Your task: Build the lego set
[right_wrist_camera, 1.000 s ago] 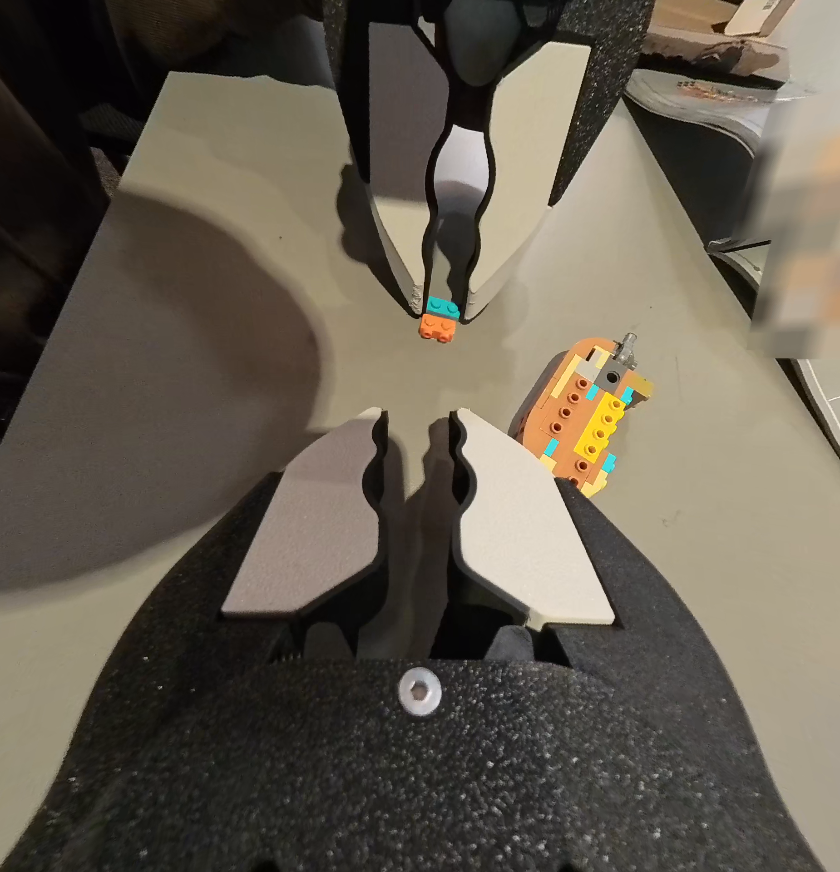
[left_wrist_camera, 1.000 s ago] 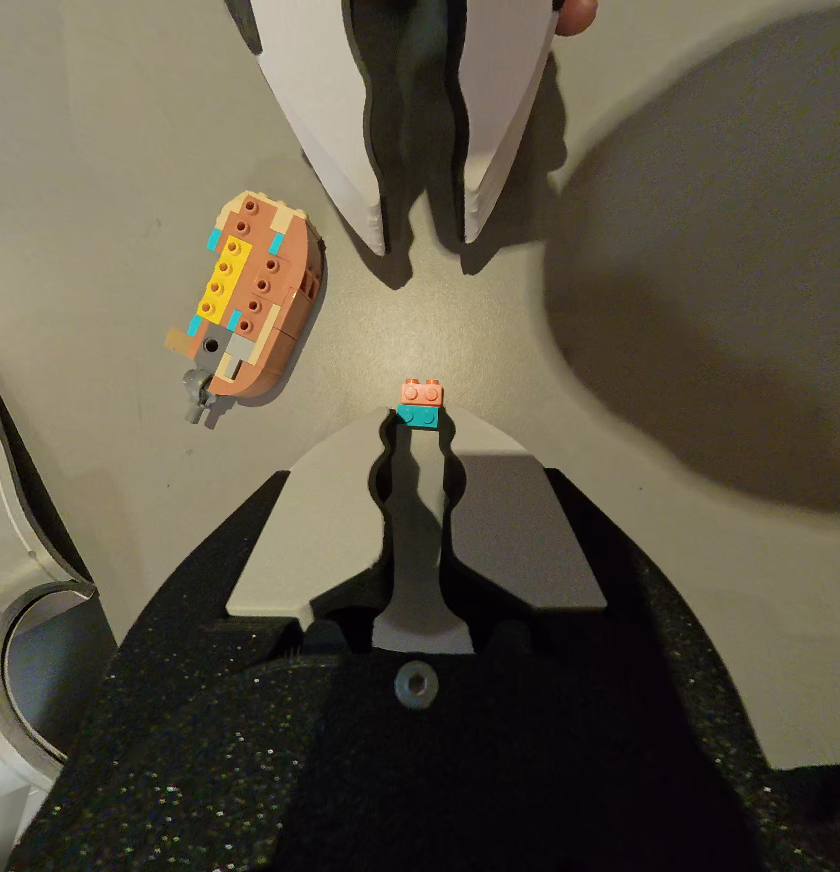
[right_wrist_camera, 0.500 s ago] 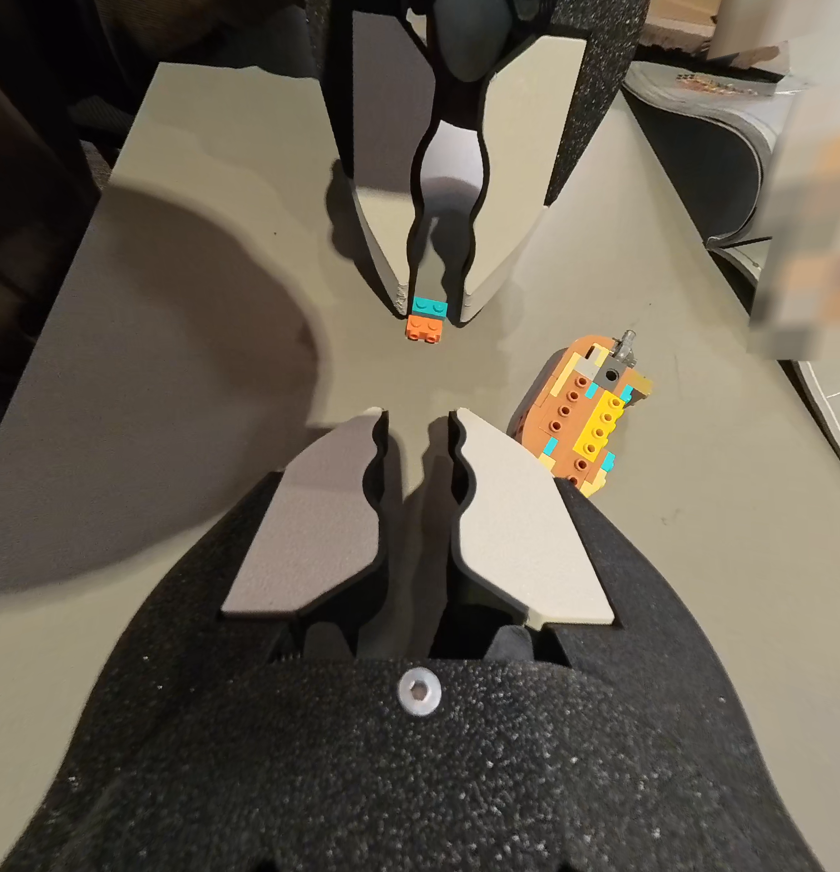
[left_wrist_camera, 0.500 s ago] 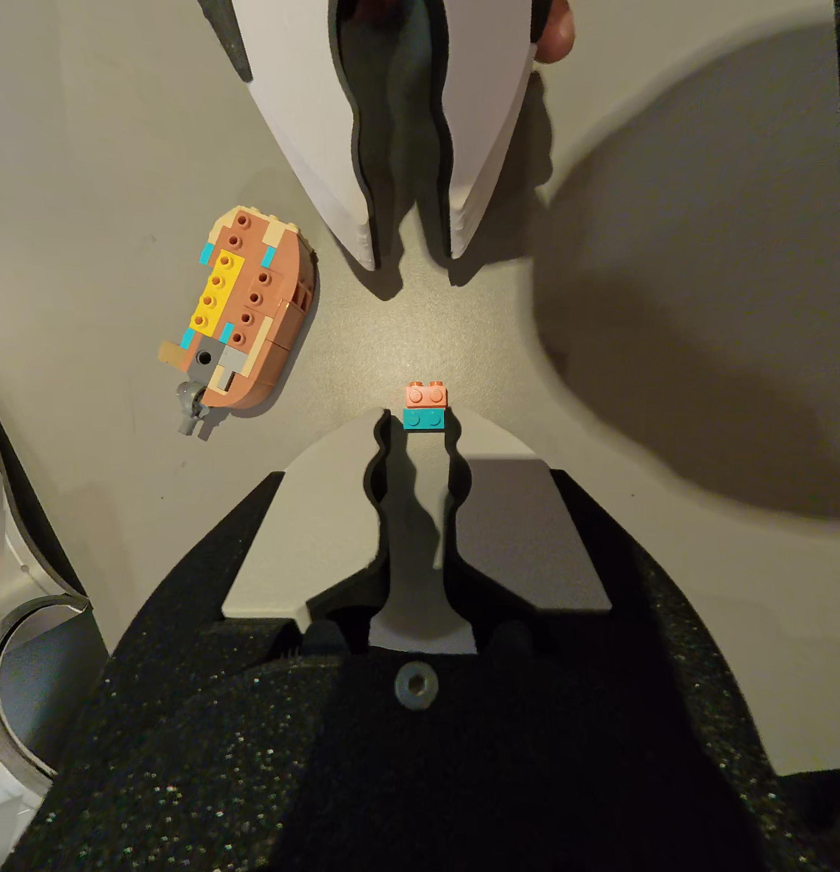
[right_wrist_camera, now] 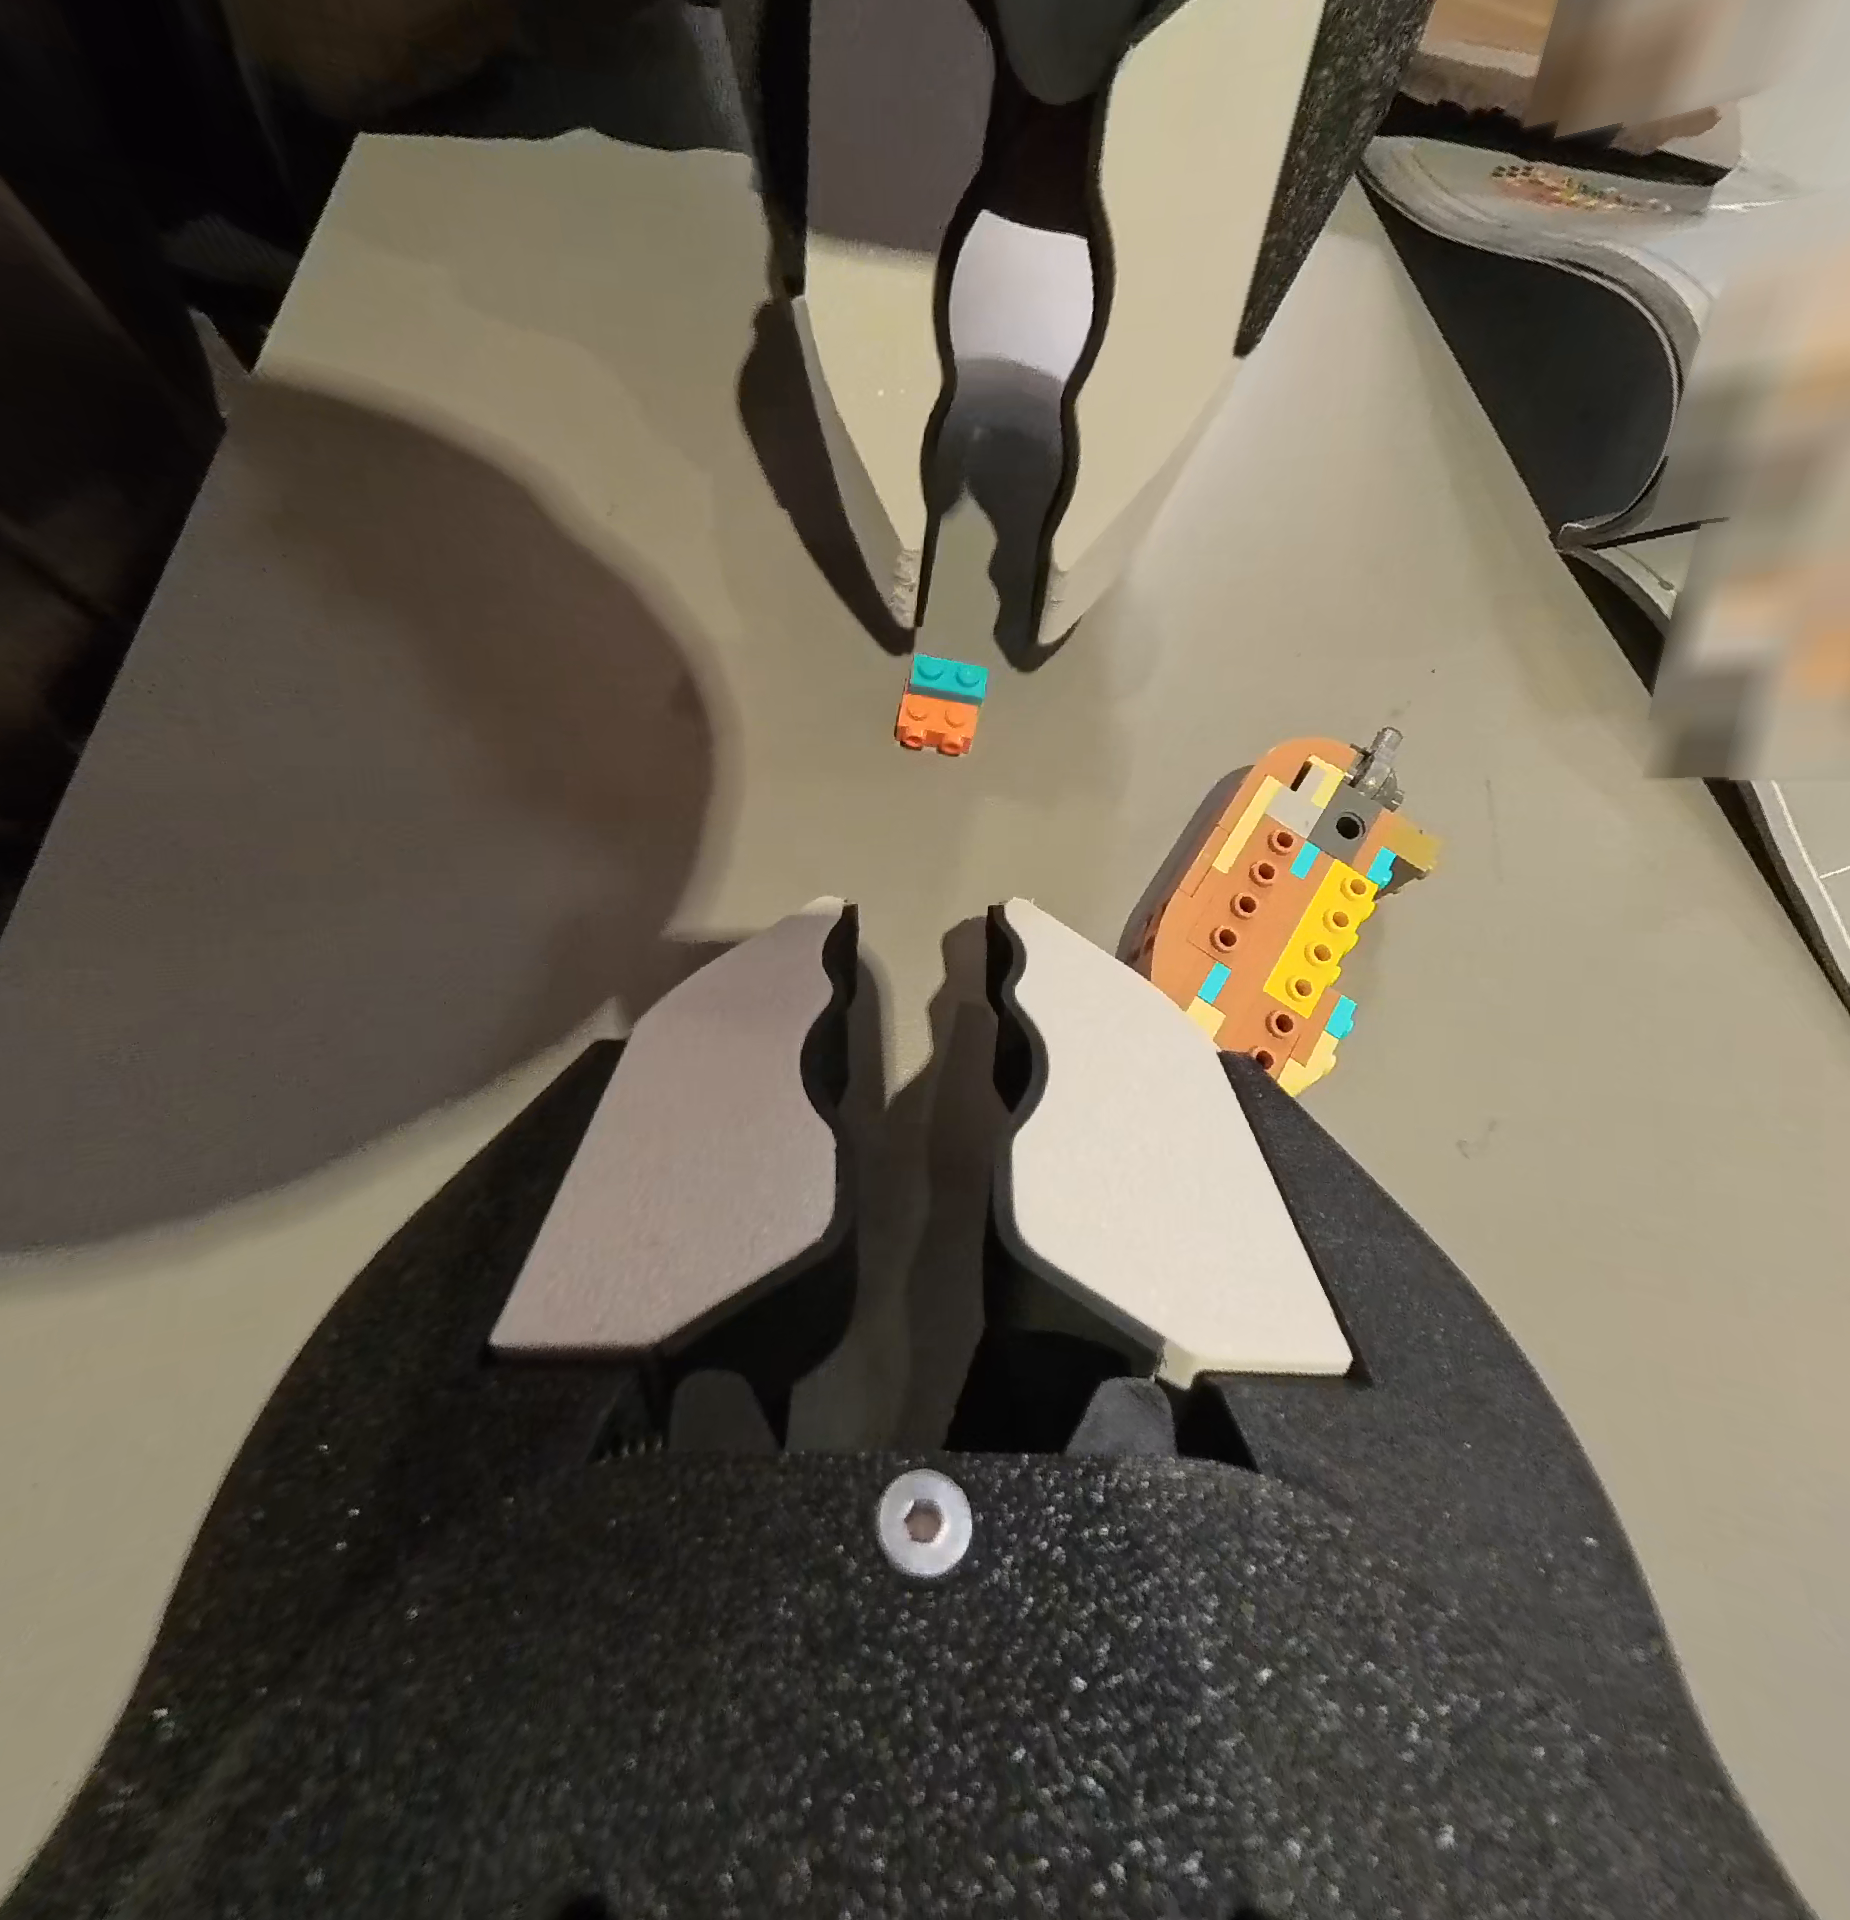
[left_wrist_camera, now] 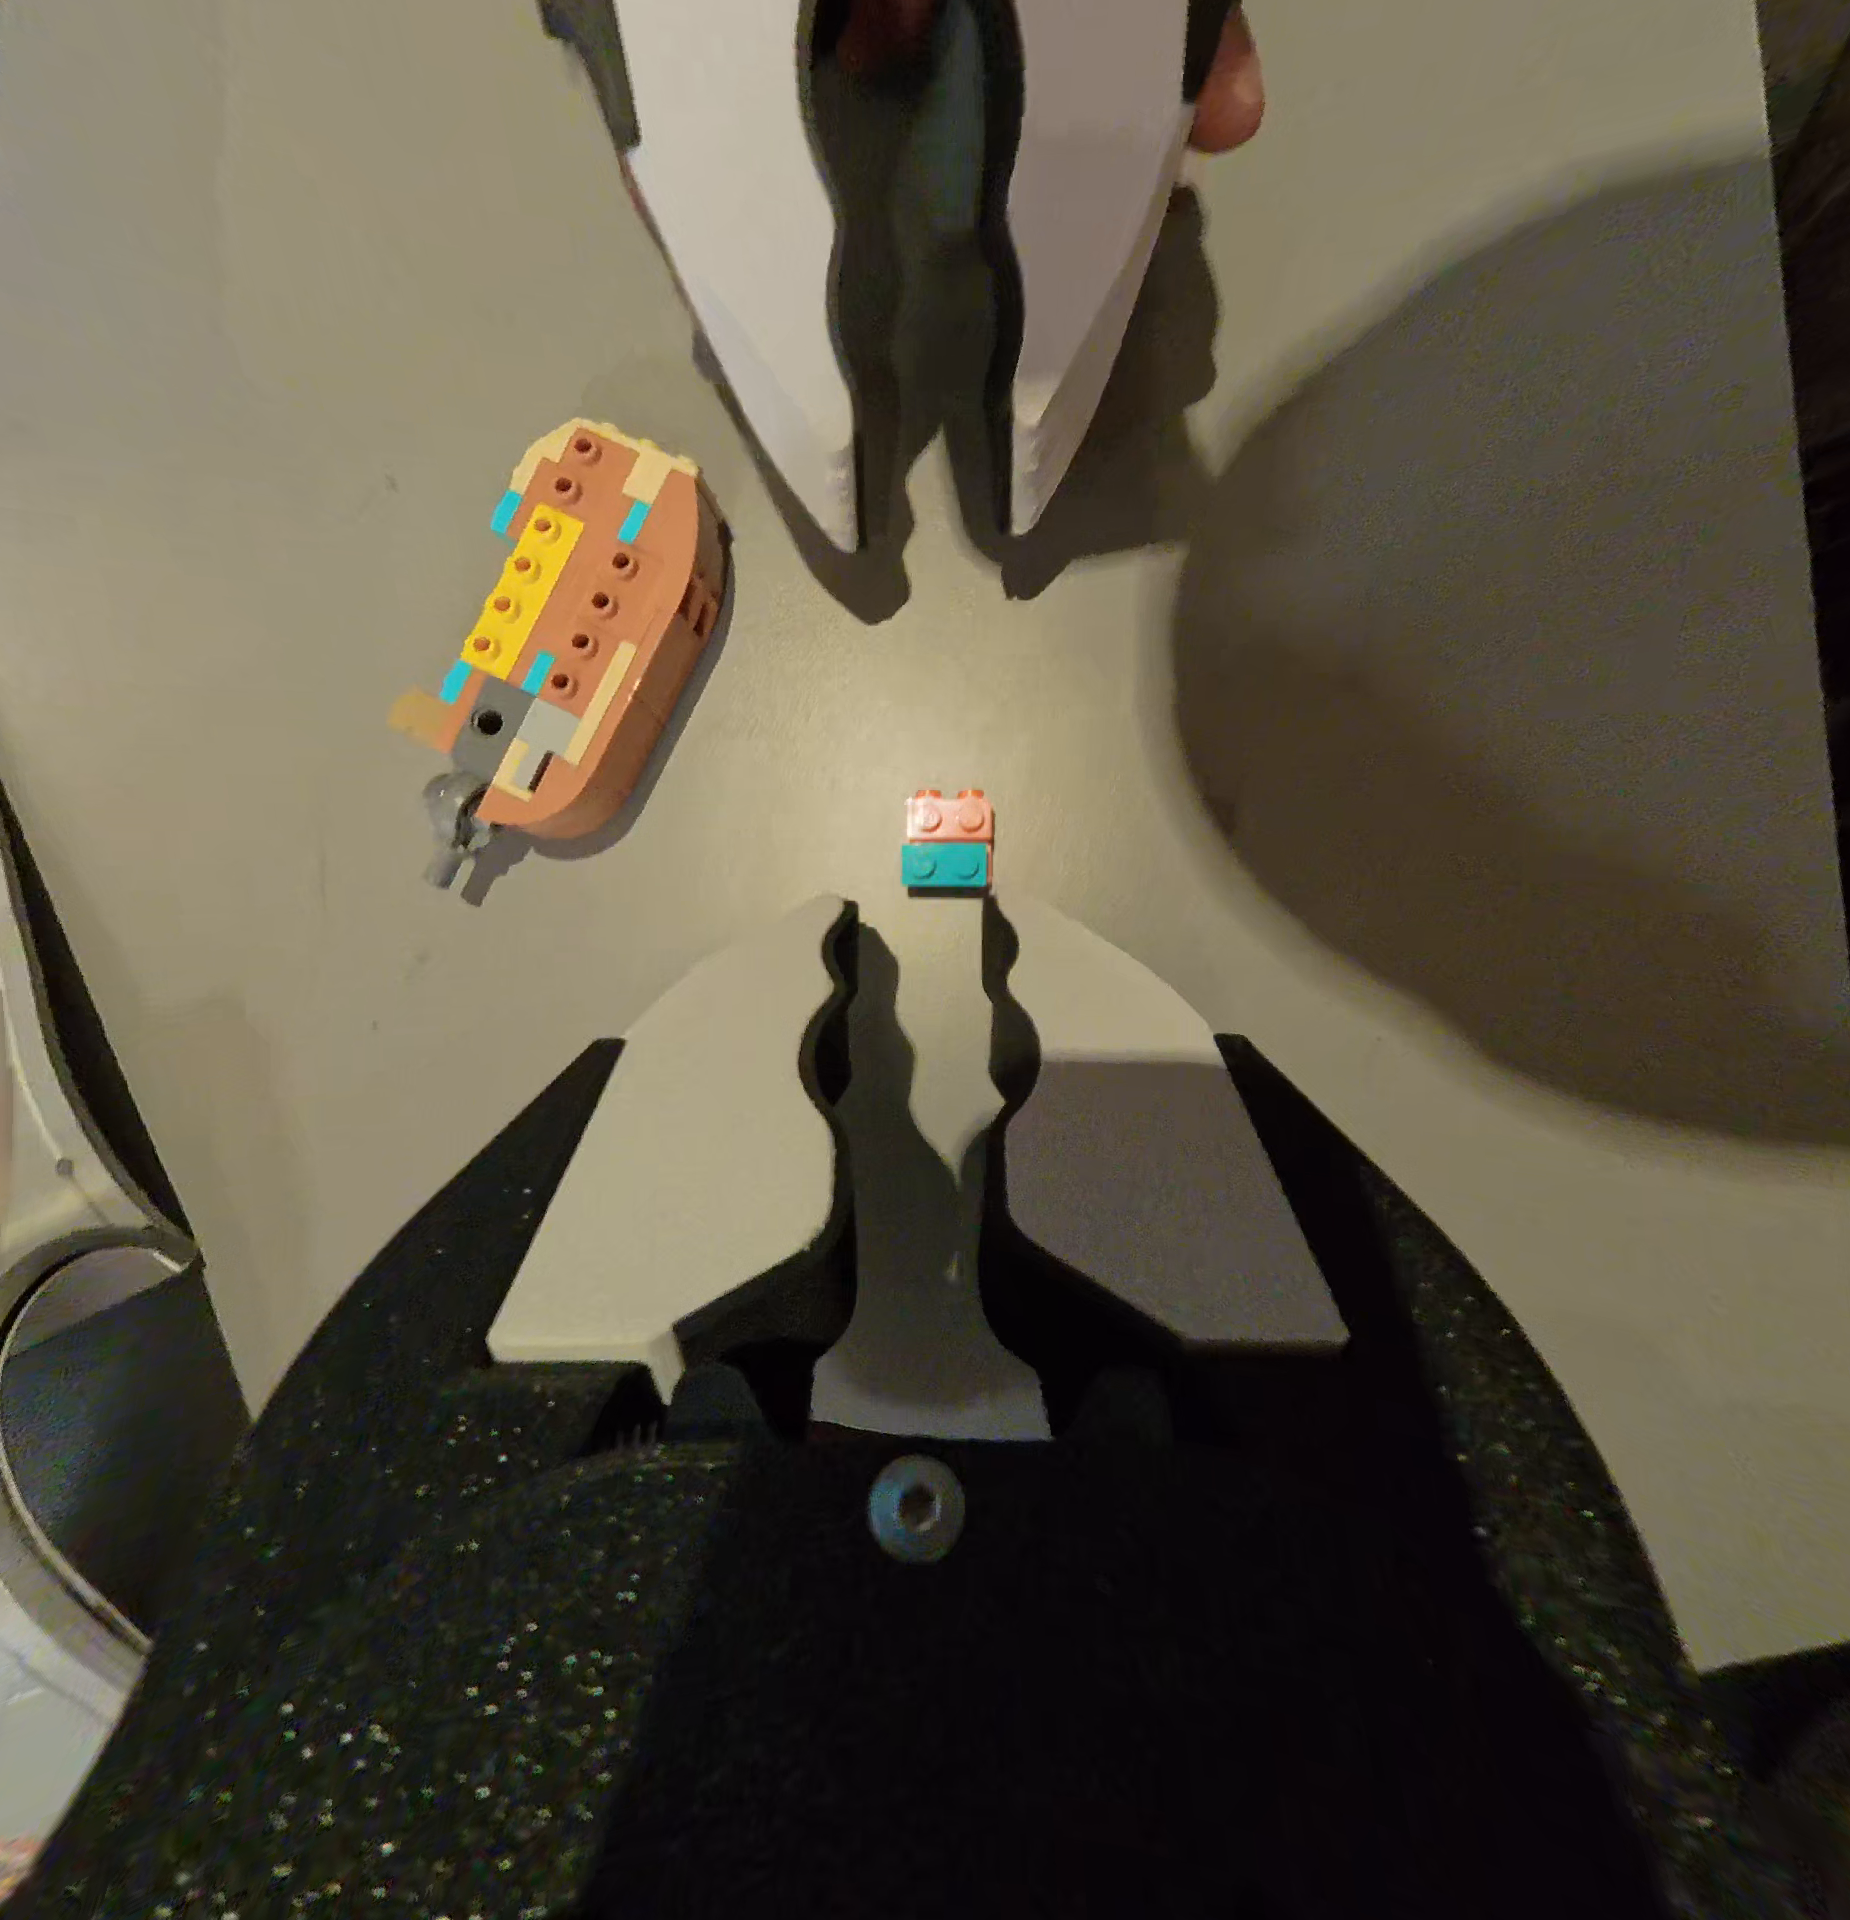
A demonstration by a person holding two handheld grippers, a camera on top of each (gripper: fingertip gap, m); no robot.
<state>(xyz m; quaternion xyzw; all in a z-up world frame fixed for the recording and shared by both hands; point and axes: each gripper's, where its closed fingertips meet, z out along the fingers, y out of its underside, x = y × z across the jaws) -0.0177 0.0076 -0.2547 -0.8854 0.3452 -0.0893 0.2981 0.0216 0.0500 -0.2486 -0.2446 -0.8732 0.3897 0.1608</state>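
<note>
A small stack of a coral brick on a teal brick [left_wrist_camera: 949,842] lies on the grey table [left_wrist_camera: 1056,707], just ahead of my left gripper [left_wrist_camera: 921,914]. The left gripper is open and empty, with its tips apart from the stack. In the right wrist view the same stack [right_wrist_camera: 942,707] lies below the left gripper [right_wrist_camera: 978,623]. My right gripper [right_wrist_camera: 921,914] is open and empty, and it faces the left one [left_wrist_camera: 931,535]. A brown boat-shaped build [left_wrist_camera: 588,644] with yellow and teal parts lies beside the stack; it also shows next to the right gripper [right_wrist_camera: 1285,935].
A round grey object [left_wrist_camera: 27,1403] sits off the table's left side. An open booklet [right_wrist_camera: 1523,208] lies at the far right in the right wrist view. The table's edge [left_wrist_camera: 1778,623] runs along the right. A fingertip [left_wrist_camera: 1227,104] shows on the right gripper. The gap from one gripper's tips to the other's is roughly 7 cm.
My left gripper has let go of the coral and teal stack and drawn back a little. The stack now lies free on the table ahead of its tips.
</note>
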